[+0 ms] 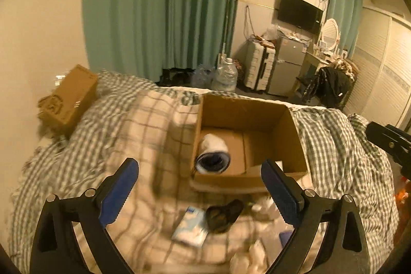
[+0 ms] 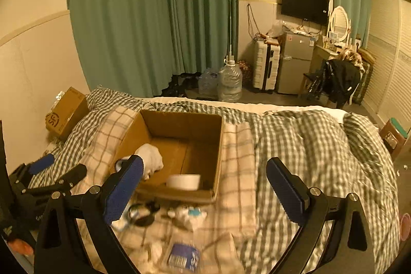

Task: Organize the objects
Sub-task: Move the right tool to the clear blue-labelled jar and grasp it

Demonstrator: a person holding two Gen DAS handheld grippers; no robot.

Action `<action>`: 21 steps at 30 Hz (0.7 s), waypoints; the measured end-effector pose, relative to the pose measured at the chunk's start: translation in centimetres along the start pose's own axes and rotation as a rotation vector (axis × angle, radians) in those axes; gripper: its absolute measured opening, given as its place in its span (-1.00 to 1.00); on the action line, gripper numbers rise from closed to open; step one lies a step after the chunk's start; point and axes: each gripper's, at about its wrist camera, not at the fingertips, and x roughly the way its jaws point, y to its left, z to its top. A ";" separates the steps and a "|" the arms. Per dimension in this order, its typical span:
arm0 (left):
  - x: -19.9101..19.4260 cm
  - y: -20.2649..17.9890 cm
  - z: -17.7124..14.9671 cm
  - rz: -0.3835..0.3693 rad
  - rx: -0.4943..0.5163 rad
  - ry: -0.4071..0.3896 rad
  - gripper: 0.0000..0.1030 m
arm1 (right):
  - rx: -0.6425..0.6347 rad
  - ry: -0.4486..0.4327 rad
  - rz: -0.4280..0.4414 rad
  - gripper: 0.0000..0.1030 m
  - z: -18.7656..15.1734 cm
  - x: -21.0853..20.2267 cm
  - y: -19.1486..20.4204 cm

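Both grippers hover wide open and empty above a checked quilt, facing an open brown cardboard box (image 1: 246, 135).

Left to right: the left gripper (image 1: 200, 193) looks over a pale blue-white packet (image 1: 190, 226) and a dark crumpled item (image 1: 224, 215), both lying loose just short of the box; a rolled white sock (image 1: 213, 154) lies inside, its axis pointing toward the camera. The right gripper (image 2: 204, 190) alone shows a white roll (image 2: 183, 181) against the box's near wall.
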 end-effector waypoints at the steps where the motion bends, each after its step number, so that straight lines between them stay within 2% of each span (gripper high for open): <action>1: -0.6 0.1 -0.5 0.006 -0.002 -0.004 0.93 | -0.004 -0.004 0.003 0.88 -0.5 -0.7 0.2; 6: -2.7 0.7 -3.9 0.022 -0.006 0.001 0.94 | -0.033 -0.002 0.015 0.88 -4.0 -2.9 1.9; 9: -2.8 1.0 -5.9 0.038 0.007 0.024 0.94 | -0.069 0.011 -0.012 0.88 -6.1 -2.8 3.1; 14: -1.7 1.7 -8.6 0.071 0.027 0.066 0.94 | -0.107 0.069 -0.035 0.88 -9.1 -0.4 4.5; 21: 1.3 2.6 -11.1 0.100 0.039 0.137 0.94 | -0.097 0.177 -0.034 0.88 -12.1 4.0 4.5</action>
